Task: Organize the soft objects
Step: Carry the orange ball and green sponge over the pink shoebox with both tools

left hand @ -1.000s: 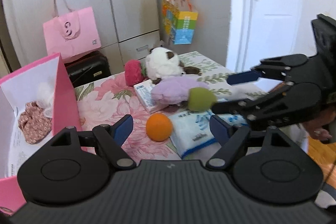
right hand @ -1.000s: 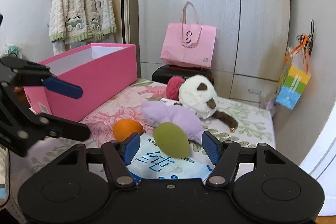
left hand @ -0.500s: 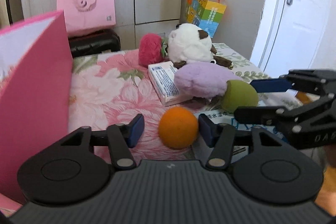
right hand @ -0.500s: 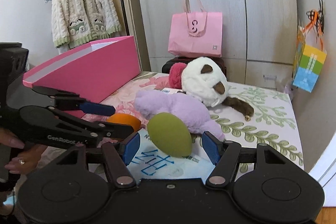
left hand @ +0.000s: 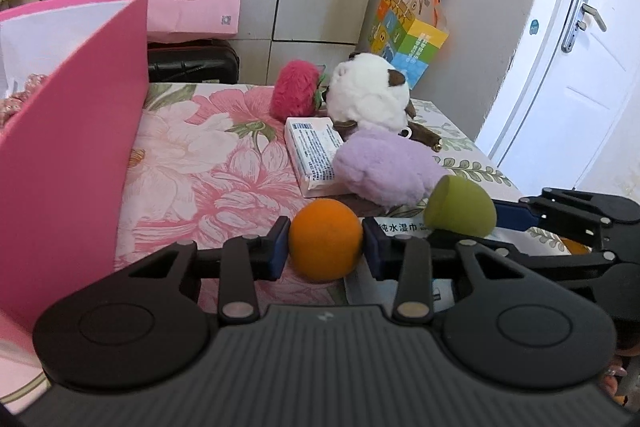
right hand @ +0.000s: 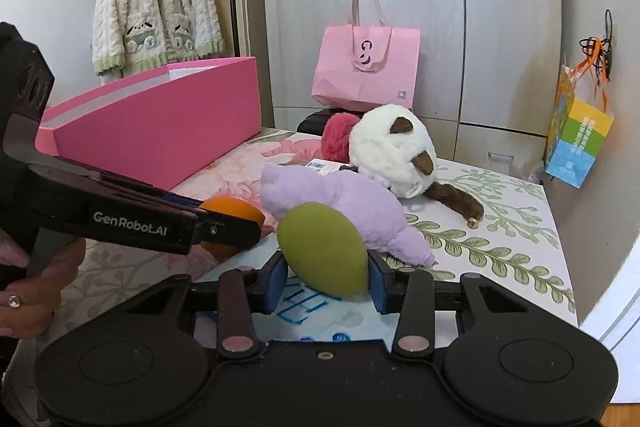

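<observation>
- My left gripper [left hand: 325, 245] has the orange ball [left hand: 324, 239] between its blue pads, both pads against the ball's sides; jaws closing on it.
- The ball sits low over the floral bedspread [left hand: 192, 163], at the edge of the wet-wipes pack [left hand: 396, 227].
- My right gripper [right hand: 326, 277] has the green egg-shaped sponge [right hand: 324, 251] between its pads, both touching its flanks; jaws closing on it too.
- The sponge is above the wipes pack and just in front of the purple plush [right hand: 340, 203]; in the right wrist view it overlaps the plush, so I cannot tell whether they touch.
- Behind the purple plush: a white plush with brown ears [right hand: 392, 151], and a red fuzzy plush [left hand: 294, 93] beside that.
- A flat white box with printed text [left hand: 314, 155] lies partly under the purple plush.
- The pink box [left hand: 68, 147] stands open to the left of the toys; some pinkish patterned fabric [left hand: 24, 95] shows inside it.
- My left hand [right hand: 28, 291] is visible on the left gripper's handle in the right wrist view.
- Pink paper bag [right hand: 366, 67] against the wardrobe.
</observation>
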Demonstrator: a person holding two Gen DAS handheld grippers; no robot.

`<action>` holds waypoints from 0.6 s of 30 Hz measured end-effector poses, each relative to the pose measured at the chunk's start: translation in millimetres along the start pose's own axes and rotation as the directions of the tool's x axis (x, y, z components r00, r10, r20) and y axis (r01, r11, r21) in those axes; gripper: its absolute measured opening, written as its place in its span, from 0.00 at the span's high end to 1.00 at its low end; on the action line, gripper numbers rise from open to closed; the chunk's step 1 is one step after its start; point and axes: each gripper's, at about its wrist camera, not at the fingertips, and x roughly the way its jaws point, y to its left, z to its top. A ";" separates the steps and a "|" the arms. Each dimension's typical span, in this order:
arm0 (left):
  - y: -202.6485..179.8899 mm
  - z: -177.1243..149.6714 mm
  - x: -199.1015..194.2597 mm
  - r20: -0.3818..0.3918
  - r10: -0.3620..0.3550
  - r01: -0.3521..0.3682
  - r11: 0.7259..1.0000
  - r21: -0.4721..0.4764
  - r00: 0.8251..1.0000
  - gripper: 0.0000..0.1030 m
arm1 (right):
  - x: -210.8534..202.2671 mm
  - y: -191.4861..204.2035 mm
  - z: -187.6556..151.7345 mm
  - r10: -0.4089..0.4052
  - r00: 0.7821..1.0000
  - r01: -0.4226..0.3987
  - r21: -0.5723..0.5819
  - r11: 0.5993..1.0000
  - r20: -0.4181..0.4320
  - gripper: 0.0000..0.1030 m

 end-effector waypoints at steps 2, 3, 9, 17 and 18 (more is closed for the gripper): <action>-0.1 -1.4 -4.1 -0.004 0.004 -0.004 1.000 0.000 1.000 0.64 | -4.3 0.9 -0.1 -0.010 1.000 0.010 0.009 1.000 -0.002 0.55; 0.3 -2.4 -6.2 -0.007 0.002 -0.002 1.000 -0.003 1.000 0.64 | -6.0 1.1 -0.3 -0.012 1.000 0.012 0.015 1.000 -0.003 0.55; 0.7 -8.0 -21.1 -0.027 0.002 -0.002 1.000 0.000 1.000 0.64 | -19.6 8.4 -1.5 -0.024 1.000 0.024 0.024 0.999 0.003 0.55; 2.3 -19.9 -60.8 -0.058 -0.001 0.002 1.000 0.022 0.998 0.64 | -40.1 32.2 -4.5 -0.005 1.000 0.005 0.013 1.000 -0.020 0.54; 3.2 -21.7 -66.5 -0.061 0.000 0.002 1.000 0.025 0.998 0.64 | -42.6 35.2 -4.6 0.002 1.000 -0.001 0.013 1.000 -0.022 0.54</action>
